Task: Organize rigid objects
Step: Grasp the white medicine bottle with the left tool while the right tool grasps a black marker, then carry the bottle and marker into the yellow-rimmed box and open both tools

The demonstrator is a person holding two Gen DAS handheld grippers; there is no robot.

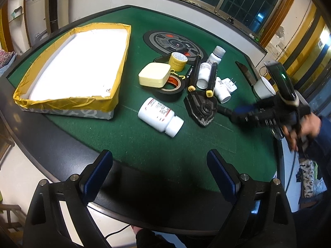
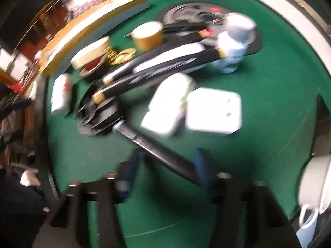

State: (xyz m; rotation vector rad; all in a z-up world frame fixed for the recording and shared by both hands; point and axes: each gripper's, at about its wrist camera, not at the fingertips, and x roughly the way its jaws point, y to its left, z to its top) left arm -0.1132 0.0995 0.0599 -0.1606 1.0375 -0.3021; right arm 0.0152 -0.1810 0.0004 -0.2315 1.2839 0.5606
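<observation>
A pile of rigid objects lies mid-table: a white pill bottle (image 1: pixel 160 116), a cream case (image 1: pixel 154 74) on a black tape roll (image 1: pixel 172 87), a yellow tub (image 1: pixel 178 61), two black markers (image 1: pixel 212 79), small white bottles (image 1: pixel 221 90), a white charger (image 1: pixel 228 83) and a black scraper head (image 1: pixel 203 107) with a handle. My left gripper (image 1: pixel 159 173) is open and empty over the table's near edge. My right gripper (image 2: pixel 167 165) is open, its fingers on either side of the scraper handle (image 2: pixel 157 150); the view is blurred. The right gripper also shows in the left wrist view (image 1: pixel 238 113).
A shallow box with a yellow taped rim (image 1: pixel 68 100) and white floor stands at the left of the green table (image 1: pixel 144 144). A round grey and black panel (image 1: pixel 165 39) sits at the back. A white cup (image 1: pixel 264 87) stands at the right edge.
</observation>
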